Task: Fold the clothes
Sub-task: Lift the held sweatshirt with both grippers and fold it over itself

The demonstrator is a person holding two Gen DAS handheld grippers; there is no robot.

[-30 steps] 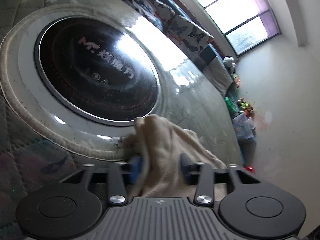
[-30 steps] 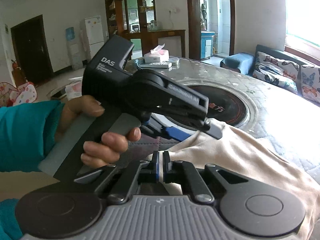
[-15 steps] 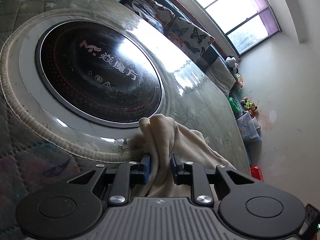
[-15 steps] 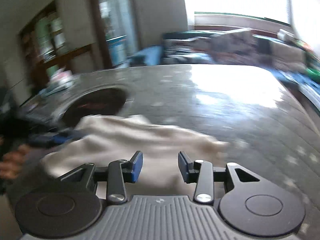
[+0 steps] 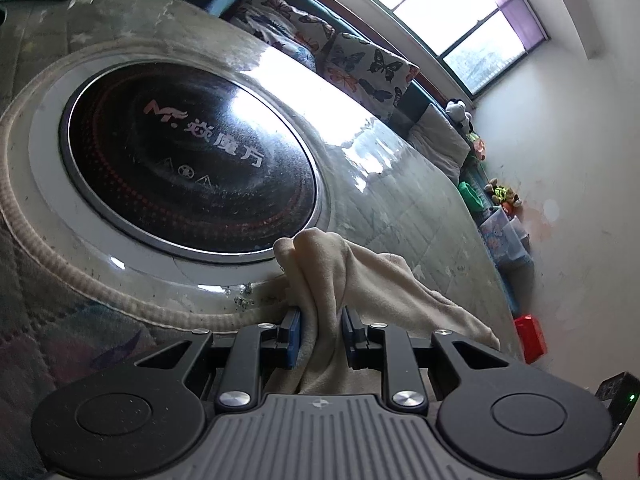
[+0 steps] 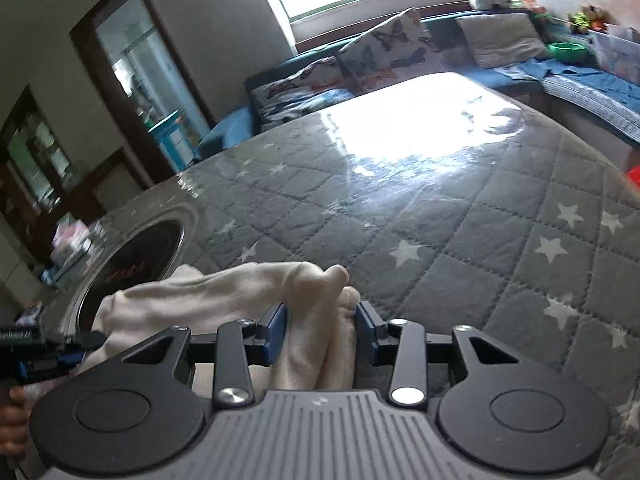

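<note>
- The left gripper [image 5: 319, 332] pinches a bunched fold of the cream fleece garment [image 5: 352, 280] between its blue-padded jaws, which stand narrow and press on the cloth
- The right gripper [image 6: 322, 330] has cloth of the same garment [image 6: 240, 292] between its jaws; they have just been opening from pressed together, and both pads touch the bunched fabric
- The garment lies on the grey quilted star-patterned table cover [image 6: 500, 260] under clear plastic, its edge beside the round black glass cooktop [image 5: 188, 156] set into the table
- In the right wrist view the left gripper [image 6: 76, 350] grips the garment's far-left end, with a hand [image 6: 14, 412] behind it
</note>
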